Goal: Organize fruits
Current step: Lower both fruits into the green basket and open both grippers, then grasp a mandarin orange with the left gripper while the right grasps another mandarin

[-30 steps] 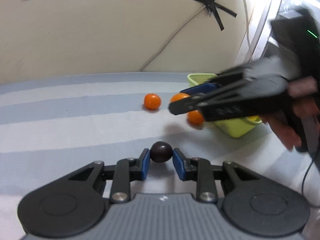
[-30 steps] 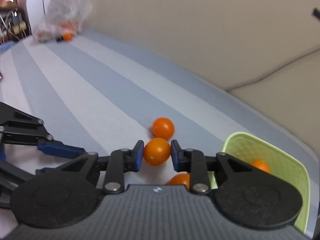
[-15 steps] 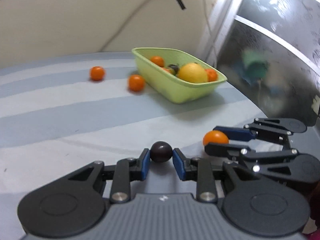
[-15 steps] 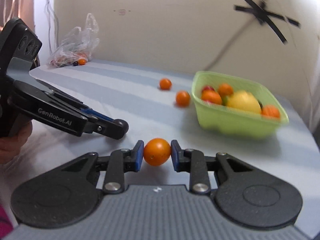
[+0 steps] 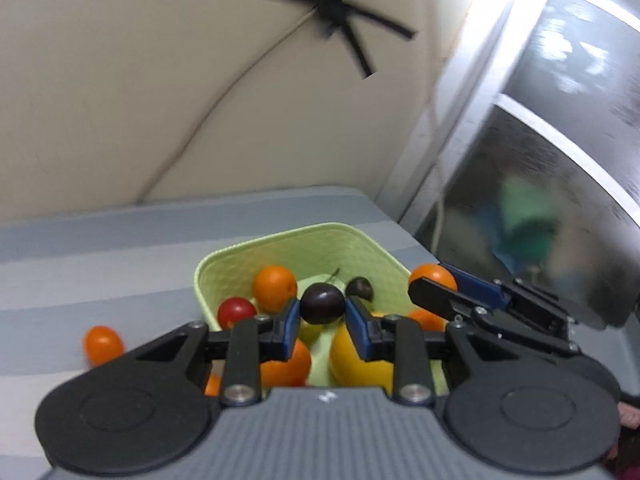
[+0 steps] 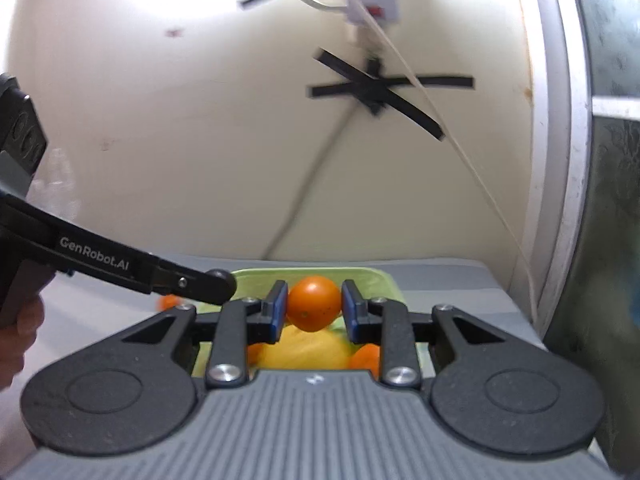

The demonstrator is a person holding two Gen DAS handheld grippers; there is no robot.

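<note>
My left gripper [image 5: 322,314] is shut on a dark purple grape [image 5: 321,303] and hangs over the light green basket [image 5: 320,242]. In the basket lie orange tomatoes [image 5: 275,287], a red one [image 5: 235,311], another dark grape [image 5: 359,288] and a yellow fruit [image 5: 358,358]. My right gripper [image 6: 314,309] is shut on an orange tomato [image 6: 314,308] just above the basket's [image 6: 372,276] near side; it enters the left wrist view from the right, at the basket's right rim [image 5: 434,285]. The left gripper's finger [image 6: 192,284] reaches in from the left beside it.
One orange tomato [image 5: 103,345] lies on the striped grey-blue cloth [image 5: 100,248] left of the basket, seen small in the right wrist view as well [image 6: 170,301]. A cream wall with black tape [image 5: 340,16] and a cable rises behind. A metal-framed window [image 5: 560,160] stands at the right.
Both grippers have swung toward the basket and now hover over it, each still holding its fruit. The basket has grown from distant to filling the lower middle of both views.
</note>
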